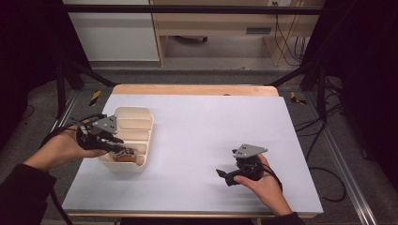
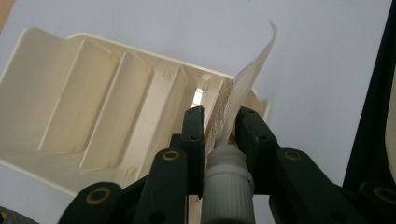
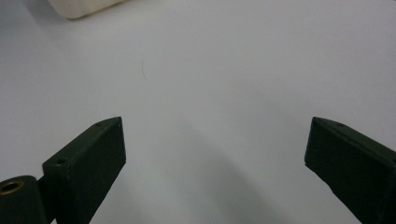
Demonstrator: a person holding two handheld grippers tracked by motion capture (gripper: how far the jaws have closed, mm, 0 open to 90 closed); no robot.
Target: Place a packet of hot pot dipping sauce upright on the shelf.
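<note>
Left gripper over near end of tray, jaws pinching a pouch just above its white cap; pouch long axis runs along the jaws, pointing away over the tray's dividers. Looks like it goes down into the near compartment, which already holds something brown. Right gripper well apart on bare table, jaws spread wide, holding nothing; left hand clearly nearer the tray
</note>
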